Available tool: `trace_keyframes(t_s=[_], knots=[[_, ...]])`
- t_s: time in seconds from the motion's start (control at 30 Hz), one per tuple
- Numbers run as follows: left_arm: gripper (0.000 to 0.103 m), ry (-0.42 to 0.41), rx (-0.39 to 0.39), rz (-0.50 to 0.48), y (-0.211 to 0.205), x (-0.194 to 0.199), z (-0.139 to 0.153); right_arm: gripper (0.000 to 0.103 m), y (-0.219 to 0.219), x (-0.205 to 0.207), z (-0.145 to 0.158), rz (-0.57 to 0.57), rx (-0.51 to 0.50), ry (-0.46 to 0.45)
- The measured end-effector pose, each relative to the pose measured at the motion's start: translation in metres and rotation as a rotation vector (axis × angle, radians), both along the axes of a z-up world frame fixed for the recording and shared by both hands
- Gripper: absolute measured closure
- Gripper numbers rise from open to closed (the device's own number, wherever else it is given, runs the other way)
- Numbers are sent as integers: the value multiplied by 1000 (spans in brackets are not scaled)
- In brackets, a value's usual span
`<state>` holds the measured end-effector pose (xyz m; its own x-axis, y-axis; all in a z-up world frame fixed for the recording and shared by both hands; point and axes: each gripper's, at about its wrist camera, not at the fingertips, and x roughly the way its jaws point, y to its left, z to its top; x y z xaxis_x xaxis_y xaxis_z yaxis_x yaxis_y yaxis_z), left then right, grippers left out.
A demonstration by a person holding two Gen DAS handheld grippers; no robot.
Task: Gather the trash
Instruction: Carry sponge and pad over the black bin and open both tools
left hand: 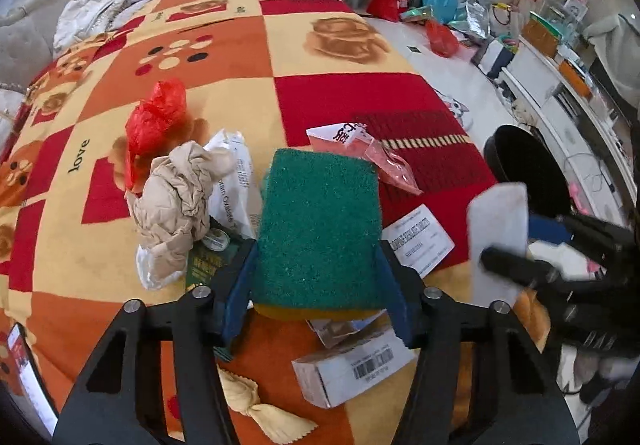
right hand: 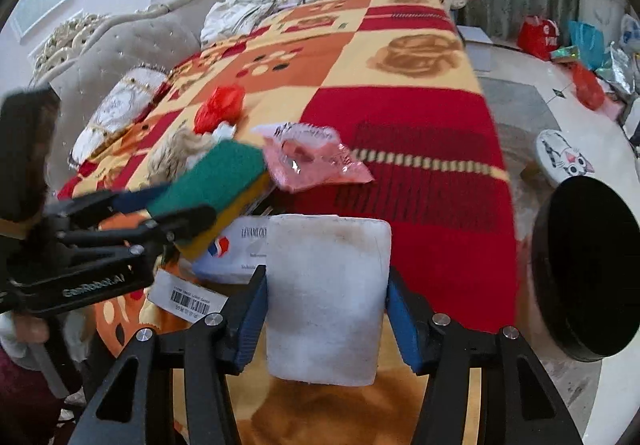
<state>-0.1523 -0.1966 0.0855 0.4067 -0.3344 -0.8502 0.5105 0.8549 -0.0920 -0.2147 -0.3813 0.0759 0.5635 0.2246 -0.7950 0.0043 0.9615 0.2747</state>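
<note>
The black bin (right hand: 586, 265) stands on the floor off the bed's (right hand: 420, 117) right edge, so the right hand-held gripper (right hand: 326, 321), clamped on a white sponge (right hand: 326, 297), is the nearer one. The left hand-held gripper (left hand: 318, 281) grips a green sponge (left hand: 318, 225), long axis pointing forward, farther from the bin. Nothing shows inside the bin; its interior looks dark. Crumpled paper (left hand: 176, 205), a red bag (left hand: 156, 121) and a pink wrapper (left hand: 390, 165) lie on the bed.

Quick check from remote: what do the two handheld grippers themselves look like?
Both match: the left gripper and right gripper have black triangular cut-out frames, silver round screw heads and blue ribbed finger pads. White "GenRobot.AI" lettering marks the left body in the right wrist view.
</note>
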Motion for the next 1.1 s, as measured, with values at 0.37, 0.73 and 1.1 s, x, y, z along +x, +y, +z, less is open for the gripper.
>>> trace_keyframes(t_s=[0.37,0.73,1.1], knots=[[49,16,-179,-162,-48,-19,64,49,-115,-30,27,-256,-9,-56],[47,157,-299,-279,-181,-18,47,48,-215,-51,10,-492,-20,-16],[35,255,-373,-266,-219,-12,25,14,-238,-63,2,-546,18,-50]])
